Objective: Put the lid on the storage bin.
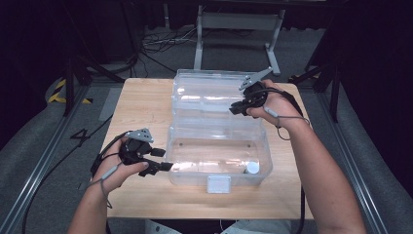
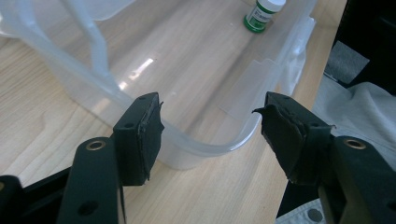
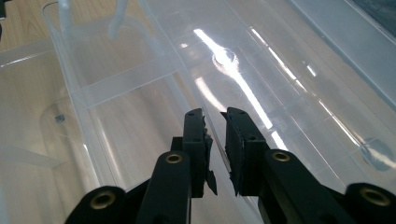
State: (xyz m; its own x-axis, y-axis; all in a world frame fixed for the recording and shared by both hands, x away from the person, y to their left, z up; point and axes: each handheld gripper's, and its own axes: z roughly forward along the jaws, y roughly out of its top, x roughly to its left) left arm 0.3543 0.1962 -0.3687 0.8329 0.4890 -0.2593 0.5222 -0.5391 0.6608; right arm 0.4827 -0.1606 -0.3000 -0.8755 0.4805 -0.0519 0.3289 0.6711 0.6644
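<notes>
Dark floor with loose cables is showing behind a light wooden table [image 1: 141,105]. On the table a clear plastic box [image 1: 218,163] is sitting with its clear lid [image 1: 209,95] swung open and lying flat behind it. A white latch [image 1: 218,184] is hanging on the front wall of the box.

Inside the box, in the front right corner, a small green bottle [image 2: 262,14] with a white cap is standing up. It is touching neither gripper.

At the left of the table the left gripper [image 1: 163,160] is pointing at the left end of the box. Its two black jaws are standing wide apart. In the left gripper view the rounded corner rim of the box is lying between them, but the pads are not pressing on it.

Over the lid the right gripper [image 1: 235,108] is being held above the right part of it. In the right gripper view its jaws are standing close together with a thin gap between them. The edge where the lid meets the box is running just under that gap. I cannot tell if the pads are pinching the plastic.

A person's forearms are coming in from the bottom of the high view.
</notes>
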